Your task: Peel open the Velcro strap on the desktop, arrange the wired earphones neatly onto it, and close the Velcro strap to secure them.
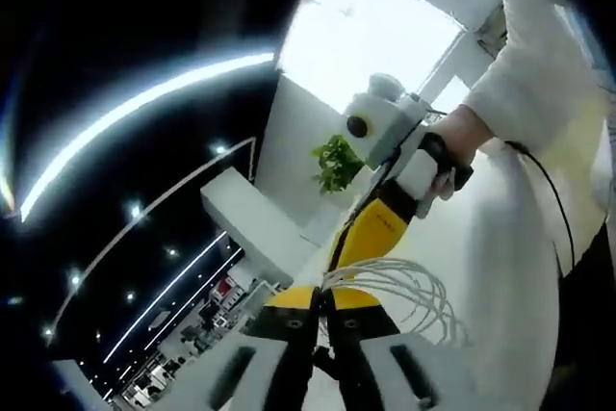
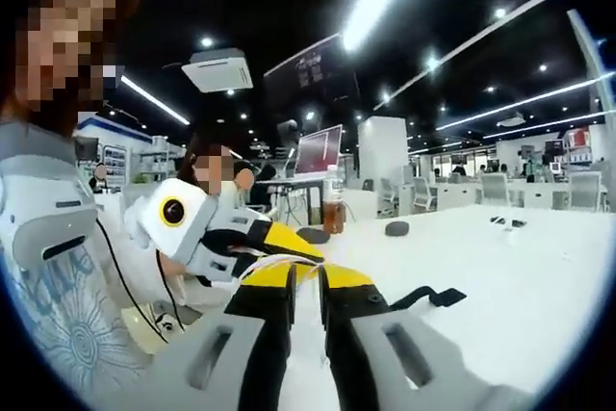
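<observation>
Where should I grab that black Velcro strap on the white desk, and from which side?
The Velcro strap lies flat on the desk, so probably come down from above and pinch its wider end, at the right in the right gripper view.

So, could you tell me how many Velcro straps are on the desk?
1: a black Velcro strap lies on the white desk, right of the right tool; others may be hidden.

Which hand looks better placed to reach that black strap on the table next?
The right, probably. The black strap lies on the table just beside the right gripper, seen in its own view. The left gripper appears to be pinching the coiled earphone cable, so it's busy.
</observation>
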`<state>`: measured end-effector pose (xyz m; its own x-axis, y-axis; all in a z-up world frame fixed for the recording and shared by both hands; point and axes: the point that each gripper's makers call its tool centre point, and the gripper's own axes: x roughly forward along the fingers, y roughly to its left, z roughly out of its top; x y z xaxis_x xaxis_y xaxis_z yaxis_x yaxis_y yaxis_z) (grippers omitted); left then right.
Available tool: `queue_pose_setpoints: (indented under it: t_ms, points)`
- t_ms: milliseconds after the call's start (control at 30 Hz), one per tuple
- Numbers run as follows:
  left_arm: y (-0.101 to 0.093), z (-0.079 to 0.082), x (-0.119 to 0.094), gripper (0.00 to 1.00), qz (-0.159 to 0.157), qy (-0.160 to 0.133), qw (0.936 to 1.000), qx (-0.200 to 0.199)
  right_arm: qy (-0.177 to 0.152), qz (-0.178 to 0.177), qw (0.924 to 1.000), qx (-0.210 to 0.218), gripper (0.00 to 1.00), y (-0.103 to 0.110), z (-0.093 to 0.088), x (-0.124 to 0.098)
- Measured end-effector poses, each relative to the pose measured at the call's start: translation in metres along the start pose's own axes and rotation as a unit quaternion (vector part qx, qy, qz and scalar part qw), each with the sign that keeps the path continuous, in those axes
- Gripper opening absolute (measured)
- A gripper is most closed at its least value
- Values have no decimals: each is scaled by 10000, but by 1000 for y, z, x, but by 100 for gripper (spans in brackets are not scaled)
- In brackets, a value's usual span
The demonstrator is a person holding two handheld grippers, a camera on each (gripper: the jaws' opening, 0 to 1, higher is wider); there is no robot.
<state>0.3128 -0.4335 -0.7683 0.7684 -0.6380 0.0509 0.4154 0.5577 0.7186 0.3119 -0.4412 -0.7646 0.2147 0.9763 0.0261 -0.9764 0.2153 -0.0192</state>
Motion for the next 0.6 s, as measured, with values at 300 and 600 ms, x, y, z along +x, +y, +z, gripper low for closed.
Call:
queue_pose_setpoints:
  t_ms: [300,600]
  points:
    - [-1,-4,2,7,7,275,9975,651,-1,83,9998,186,9,4,2,0]
    - [-4,-11,2,7,-47,539,9922,1120,131,476,9910,1247,23,15,-4,2]
